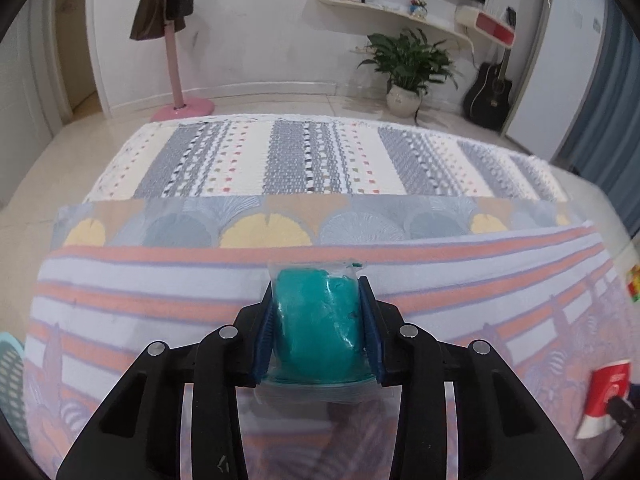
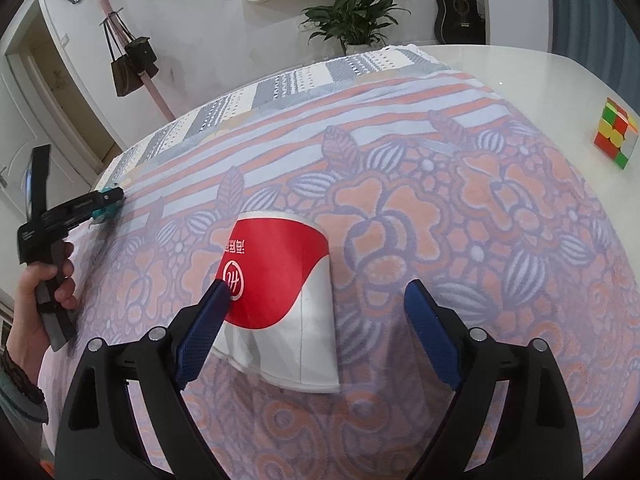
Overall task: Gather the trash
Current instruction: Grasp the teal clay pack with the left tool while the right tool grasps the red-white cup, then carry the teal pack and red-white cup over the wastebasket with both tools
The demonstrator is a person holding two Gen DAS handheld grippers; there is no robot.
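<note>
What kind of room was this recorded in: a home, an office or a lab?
Most likely a home living room. A potted plant and a black guitar stand by the wall, handbags hang on a pink coat stand, and the table wears a floral cloth.

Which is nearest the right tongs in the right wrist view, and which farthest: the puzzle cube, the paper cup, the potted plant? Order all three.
1. Paper cup: on its side between the right tongs, on the blanket.
2. Puzzle cube: far right, on the bare tabletop.
3. Potted plant: beyond the table, by the back wall.
</note>
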